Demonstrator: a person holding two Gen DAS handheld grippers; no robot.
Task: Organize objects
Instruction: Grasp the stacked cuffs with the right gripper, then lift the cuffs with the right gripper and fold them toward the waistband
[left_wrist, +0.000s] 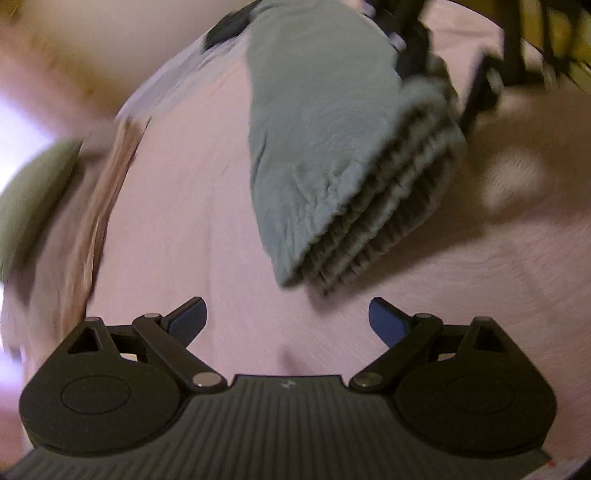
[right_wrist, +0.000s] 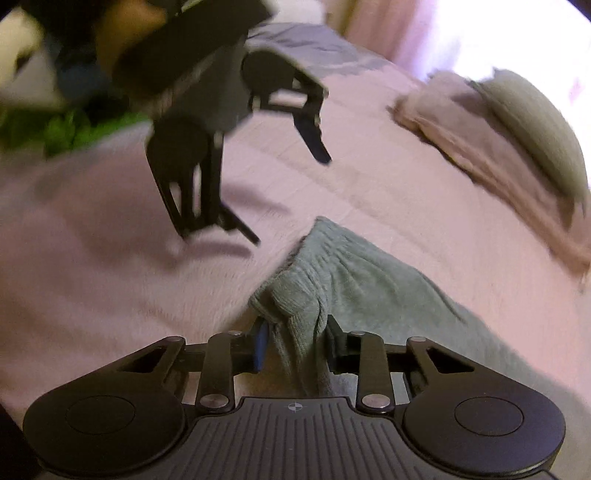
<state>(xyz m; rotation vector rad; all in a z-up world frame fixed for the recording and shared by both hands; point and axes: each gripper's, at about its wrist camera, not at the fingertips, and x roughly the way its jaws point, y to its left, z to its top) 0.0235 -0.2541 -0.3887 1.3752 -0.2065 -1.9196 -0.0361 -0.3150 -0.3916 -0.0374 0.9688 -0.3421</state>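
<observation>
While the right gripper pinches the folded grey-green terry towel on the pink bedspread, the open, empty left gripper should probably take the opposite edge.

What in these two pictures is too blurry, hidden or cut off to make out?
- Right wrist view: the green patch at the left edge is smeared by motion blur.
- Right wrist view: the grey-green towel is partly covered by the right claw gripping its corner.
- Left wrist view: the olive cushion is cut off by the left edge.
- Left wrist view: the dark frame at the top right is blurred.
</observation>
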